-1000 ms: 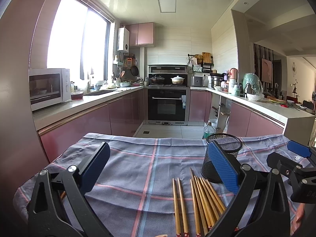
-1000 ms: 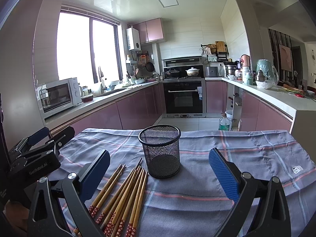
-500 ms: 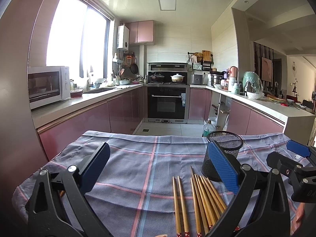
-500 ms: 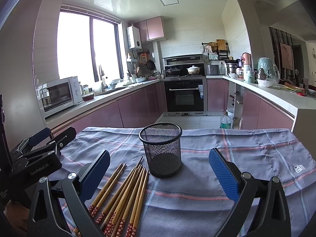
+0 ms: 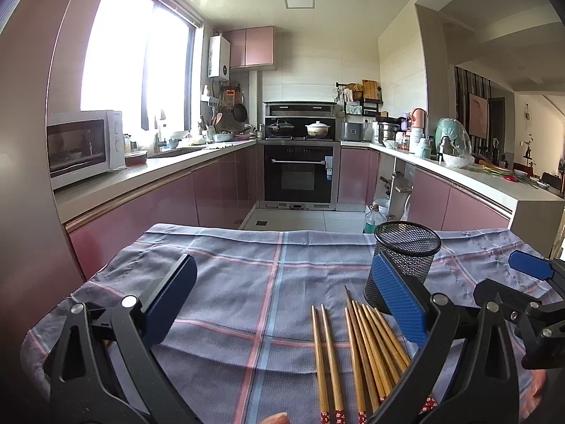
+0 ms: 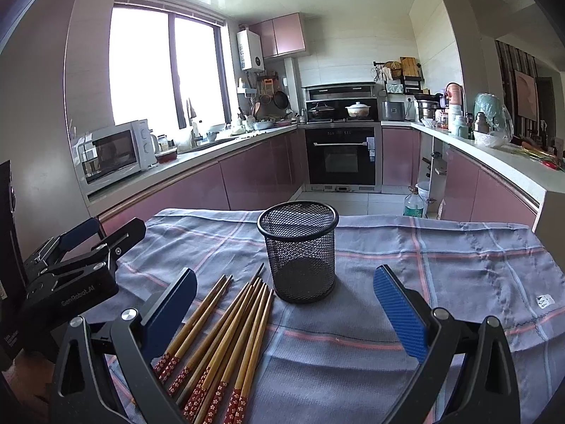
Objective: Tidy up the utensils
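Now the wooden chopsticks [image 6: 226, 335] lie in a loose bundle on the checked cloth [image 6: 441, 275] near the worktop's near edge, tips beside the upright empty mesh holder [image 6: 298, 252]. Left gripper [image 5: 282, 304] and right gripper [image 6: 282, 304] both hover spread wide, holding nothing.

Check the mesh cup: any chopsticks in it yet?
Empty. The mesh cup stands upright with its bare bottom visible through the mesh; all the chopsticks lie on the cloth beside it.

A home kitchen: ahead stand a built-in oven [image 6: 342, 157], pink cabinets [image 6: 257, 173], and, left, a microwave [image 6: 114, 152].
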### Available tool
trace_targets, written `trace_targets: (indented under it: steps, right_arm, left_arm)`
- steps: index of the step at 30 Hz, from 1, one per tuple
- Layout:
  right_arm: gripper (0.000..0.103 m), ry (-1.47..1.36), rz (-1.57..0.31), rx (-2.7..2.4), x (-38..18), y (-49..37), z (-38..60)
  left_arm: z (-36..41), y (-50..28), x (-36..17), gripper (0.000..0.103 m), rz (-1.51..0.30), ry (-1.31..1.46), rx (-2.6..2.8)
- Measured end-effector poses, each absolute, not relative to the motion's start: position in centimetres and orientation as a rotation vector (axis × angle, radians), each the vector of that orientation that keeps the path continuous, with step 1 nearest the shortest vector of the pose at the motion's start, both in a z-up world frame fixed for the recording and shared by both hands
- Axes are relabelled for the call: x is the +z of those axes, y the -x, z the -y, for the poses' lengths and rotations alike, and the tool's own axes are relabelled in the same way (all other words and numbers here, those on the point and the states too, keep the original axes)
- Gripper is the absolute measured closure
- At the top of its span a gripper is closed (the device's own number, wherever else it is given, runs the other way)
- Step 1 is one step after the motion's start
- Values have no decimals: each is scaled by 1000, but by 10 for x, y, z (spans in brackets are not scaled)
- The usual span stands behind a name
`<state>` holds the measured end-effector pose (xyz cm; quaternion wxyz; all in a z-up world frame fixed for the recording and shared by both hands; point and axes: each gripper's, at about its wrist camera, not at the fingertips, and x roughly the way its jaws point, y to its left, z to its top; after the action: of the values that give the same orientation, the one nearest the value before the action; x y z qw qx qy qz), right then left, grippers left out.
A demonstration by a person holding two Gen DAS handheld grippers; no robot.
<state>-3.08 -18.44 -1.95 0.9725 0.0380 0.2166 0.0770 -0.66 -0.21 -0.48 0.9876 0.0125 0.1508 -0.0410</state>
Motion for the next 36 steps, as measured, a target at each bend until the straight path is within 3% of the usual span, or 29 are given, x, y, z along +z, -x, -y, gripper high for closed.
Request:
trace_targets:
  steps: [3, 6, 9, 11, 14, 23, 36]
  right_arm:
    - [6, -65, -480, 197, -25, 25, 180]
    - [14, -56, -552, 238, -32, 16, 175]
    - [29, -43, -645, 265, -43, 2, 170]
    - [46, -51, -698, 289, -50, -7, 169]
    - [59, -58, -778, 297, -65, -20, 168]
    - [87, -45, -925, 313, -88, -45, 160]
    - [85, -24, -979, 330, -88, -60, 150]
  left_arm:
    - [0, 3, -8, 5, -326, -25, -86]
    - [-2, -2, -12, 5, -347, -29, -91]
    - [-5, -9, -17, 5, -385, -31, -94]
    - [-8, -15, -22, 5, -418, -37, -92]
    - [-13, -22, -30, 5, -462, -46, -105]
    - [-15, -38, -55, 12, -571, -71, -157]
    - [-12, -46, -69, 13, -614, -80, -180]
